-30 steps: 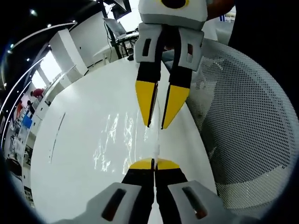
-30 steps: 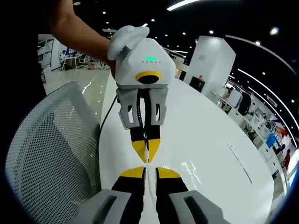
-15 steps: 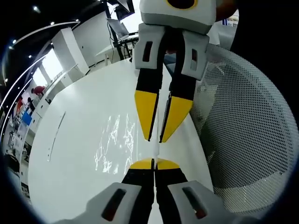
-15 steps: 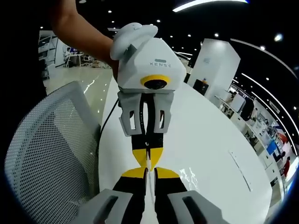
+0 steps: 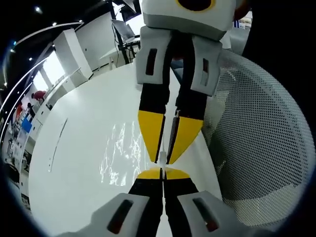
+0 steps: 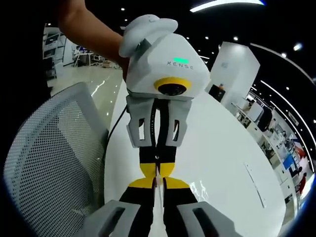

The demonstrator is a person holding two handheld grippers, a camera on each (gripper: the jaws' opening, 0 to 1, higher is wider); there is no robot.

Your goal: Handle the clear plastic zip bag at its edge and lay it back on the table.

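Both tools, left and right, now nearly touch, pinching bag.

Landmark = bench. Zip bag is lying on the bench, just left of both hand-held grippers in the left gripper view, its edge running up between their tips. Left hand-held gripper is sitting at the bench's near edge, right hand-held gripper facing it tip to tip, nearly touching. Mesh chair is standing off the bench's right edge in that view. In the right gripper view the chair is sitting left of the bench, left hand-held gripper meeting right hand-held gripper over the bench edge.
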